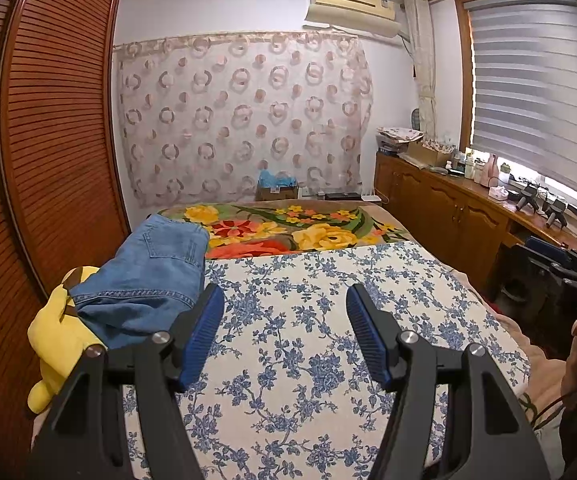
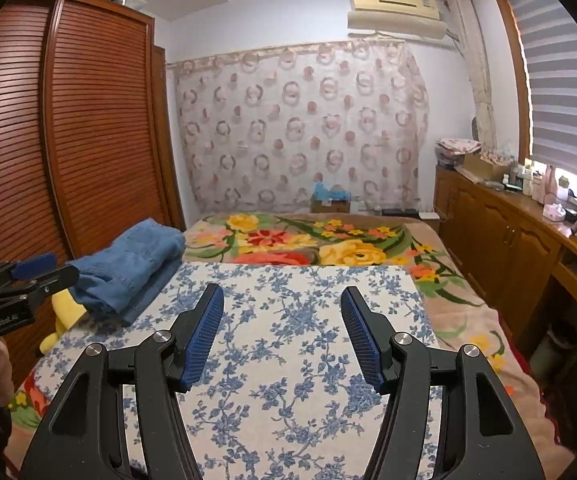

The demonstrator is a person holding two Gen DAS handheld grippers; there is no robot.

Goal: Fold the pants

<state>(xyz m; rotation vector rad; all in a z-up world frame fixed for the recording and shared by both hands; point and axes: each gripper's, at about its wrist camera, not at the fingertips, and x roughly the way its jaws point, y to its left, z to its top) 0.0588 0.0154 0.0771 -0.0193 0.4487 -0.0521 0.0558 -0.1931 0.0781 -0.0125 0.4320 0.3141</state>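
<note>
light: daylight via window blinds (image 1: pixel 536 92) | glare: sill | edges: fisheye-bent, dark corners | focus: sharp

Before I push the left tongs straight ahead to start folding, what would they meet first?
Probably the blue-flowered cloth; the open left tongs point past the jeans, which lie to their left.

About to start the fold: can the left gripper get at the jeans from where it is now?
Probably yes. The left gripper is open and holds nothing, and the jeans lie just ahead to its left on the blue-flowered cloth, nothing between. The yellow plush toy sits partly under their near edge.
</note>
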